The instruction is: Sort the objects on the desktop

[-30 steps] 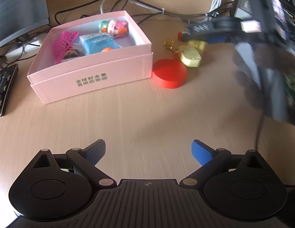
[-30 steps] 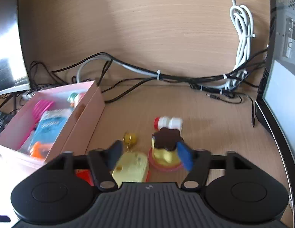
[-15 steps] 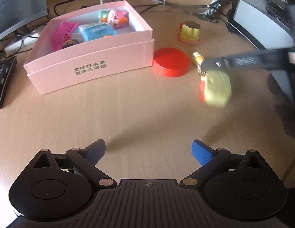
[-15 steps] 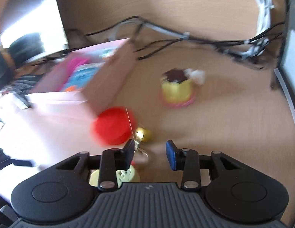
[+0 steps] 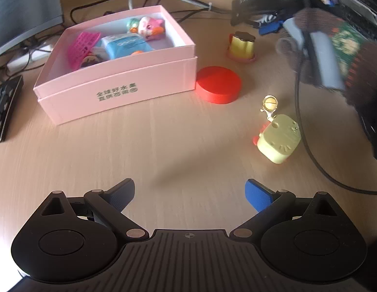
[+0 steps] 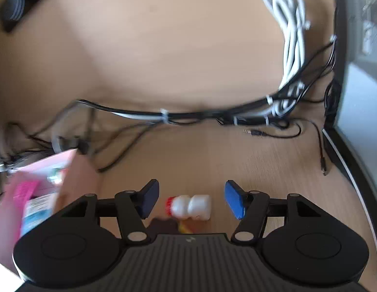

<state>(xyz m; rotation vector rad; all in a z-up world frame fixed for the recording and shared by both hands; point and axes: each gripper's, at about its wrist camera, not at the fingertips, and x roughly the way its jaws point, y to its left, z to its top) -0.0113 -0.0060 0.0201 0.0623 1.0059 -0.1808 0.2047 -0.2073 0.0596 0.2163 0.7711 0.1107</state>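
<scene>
The pink box [image 5: 120, 90] holds several toys, among them a pink basket [image 5: 84, 47] and a blue packet [image 5: 126, 45]. Beside it lie a red lid [image 5: 218, 84], a gold cup-shaped toy [image 5: 242, 46] and a yellow keychain toy [image 5: 278, 140] with a gold bell [image 5: 270, 102]. My left gripper [image 5: 189, 189] is open and empty over bare desk. My right gripper [image 6: 192, 198] is open, its fingers either side of a small white bottle with a red cap [image 6: 189, 206] lying on the desk. It also shows in the left wrist view [image 5: 271, 28], behind the gold toy.
Black and white cables [image 6: 178, 115] run along the back of the desk. A computer case [image 6: 358, 97] stands at the right. A keyboard [image 5: 3, 107] and monitor [image 5: 23, 7] are at the left. The pink box's corner [image 6: 42, 177] is left of my right gripper.
My right gripper let the yellow keychain toy go on the desk at the right, opened, and moved to the back over the white bottle. The left gripper stayed put.
</scene>
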